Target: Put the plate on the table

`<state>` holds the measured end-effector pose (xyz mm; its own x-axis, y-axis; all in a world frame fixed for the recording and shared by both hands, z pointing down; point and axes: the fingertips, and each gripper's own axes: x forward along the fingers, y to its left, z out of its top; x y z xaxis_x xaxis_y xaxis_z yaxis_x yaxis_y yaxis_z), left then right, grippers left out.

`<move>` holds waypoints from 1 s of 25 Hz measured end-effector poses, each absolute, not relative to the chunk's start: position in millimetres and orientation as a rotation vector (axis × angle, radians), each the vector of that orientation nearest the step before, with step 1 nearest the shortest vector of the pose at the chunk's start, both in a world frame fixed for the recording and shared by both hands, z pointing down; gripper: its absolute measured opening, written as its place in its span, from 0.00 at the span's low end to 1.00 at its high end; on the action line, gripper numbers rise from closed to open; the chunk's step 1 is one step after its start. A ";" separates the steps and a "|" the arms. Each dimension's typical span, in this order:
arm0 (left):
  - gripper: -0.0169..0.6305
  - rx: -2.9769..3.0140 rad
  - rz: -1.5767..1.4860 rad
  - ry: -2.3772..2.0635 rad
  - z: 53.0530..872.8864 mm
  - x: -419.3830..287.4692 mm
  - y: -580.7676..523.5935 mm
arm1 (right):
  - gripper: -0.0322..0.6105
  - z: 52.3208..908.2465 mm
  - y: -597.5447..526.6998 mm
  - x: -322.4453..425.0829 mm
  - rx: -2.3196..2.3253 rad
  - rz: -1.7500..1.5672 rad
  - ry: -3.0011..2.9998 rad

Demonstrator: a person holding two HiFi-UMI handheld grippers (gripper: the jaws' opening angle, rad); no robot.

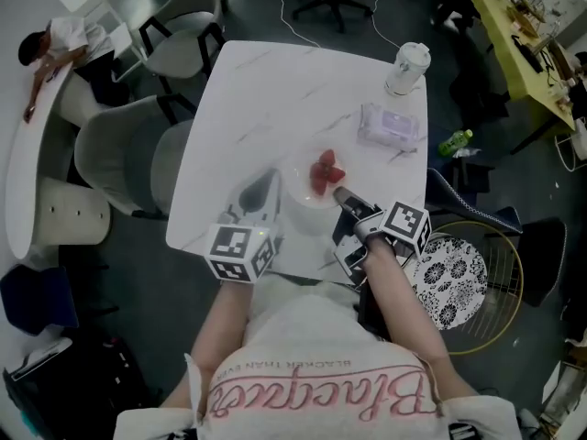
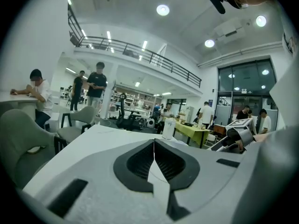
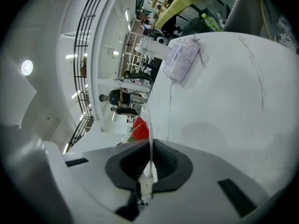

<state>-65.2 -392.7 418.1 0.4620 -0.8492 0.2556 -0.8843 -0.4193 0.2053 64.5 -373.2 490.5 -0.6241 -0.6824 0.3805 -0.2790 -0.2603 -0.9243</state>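
White plate (image 1: 298, 197), rim pinched by right tool (image 3: 150, 148), likely held level so strawberries (image 1: 326, 172) stay put over tabletop (image 1: 275, 90); left tool (image 2: 154, 146) clenched on nothing.

Your head view looks steeply down on the white marble-patterned square table (image 1: 275, 90). Both gripper views skim that same tabletop low and close, the right one rolled sideways.

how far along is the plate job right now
Done: the plate, strawberries on it, is over the table. In hand: the right gripper is clamped on its rim; the left gripper is shut and empty. Left: whether it rests yet is unclear, so settle it and let go.
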 end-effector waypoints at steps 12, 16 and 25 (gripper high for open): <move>0.03 2.354 0.252 -1.375 481.7 -63.3 -455.3 | 0.06 542.2 -438.1 51.2 -1.209 -1.982 1.641; 0.03 2.310 0.275 -1.364 499.2 -71.5 -468.7 | 0.06 565.4 -451.5 40.9 -1.239 -2.027 1.633; 0.03 2.265 0.297 -1.341 523.5 -78.2 -487.3 | 0.06 605.5 -457.9 36.0 -1.376 -2.083 1.669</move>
